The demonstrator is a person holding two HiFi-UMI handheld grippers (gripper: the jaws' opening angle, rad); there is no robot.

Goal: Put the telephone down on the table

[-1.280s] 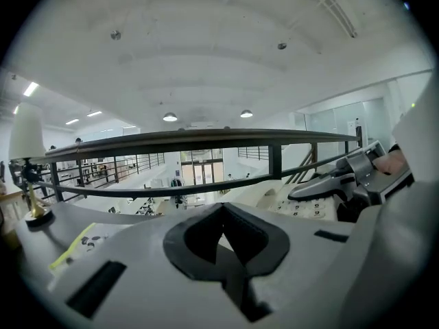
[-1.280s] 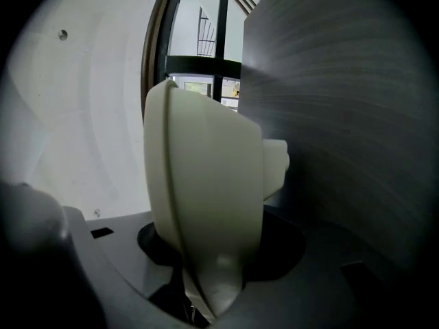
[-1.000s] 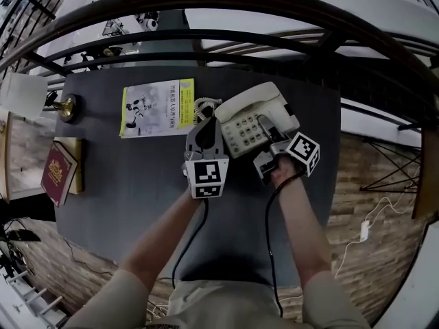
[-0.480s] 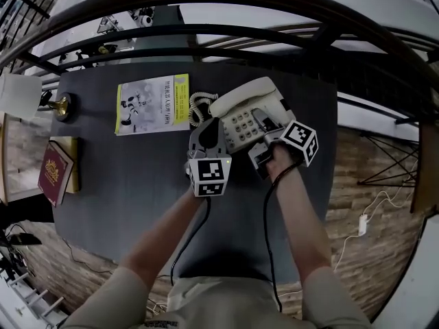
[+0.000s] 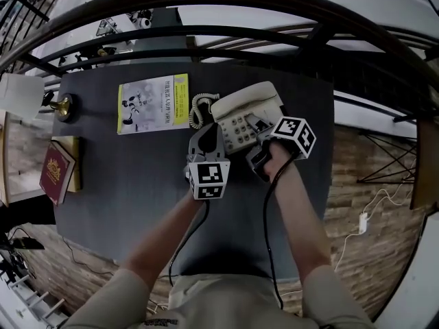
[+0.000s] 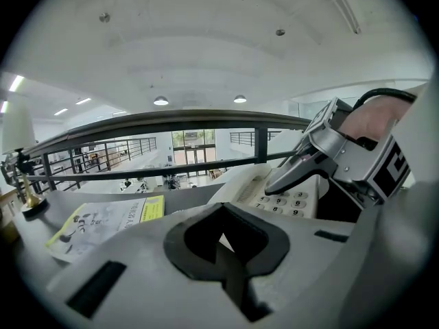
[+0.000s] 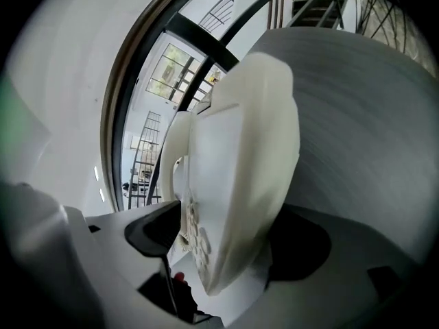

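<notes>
Telephone: the cream telephone (image 5: pixel 240 112) is at the far right of the dark table (image 5: pixel 137 204), close to the far edge under the railing (image 5: pixel 206 33). Its coiled cord (image 5: pixel 197 108) is on its left.
Right gripper: the right gripper (image 5: pixel 257 127) is clamped on the telephone's near right side. One jaw is over the keypad and the other is under the body.
Left gripper: the left gripper (image 5: pixel 209 131) has its jaws pressed together with nothing between them. It sits just beside the telephone's near left corner.
Open room: the near half of the table is bare. A yellow-edged booklet (image 5: pixel 153 103) lies left of the cord. A lamp base (image 5: pixel 63 107) and a red book (image 5: pixel 56 172) are at the left edge, well apart from the telephone.
Change: a second ago the telephone's right end showed. Now the right gripper's marker cube covers it. The telephone keeps its place beside the booklet.
Hard to tell: the right gripper view shows the telephone (image 7: pixel 240 184) filling the space between the jaws. No view shows whether its base lies flat on the table.
</notes>
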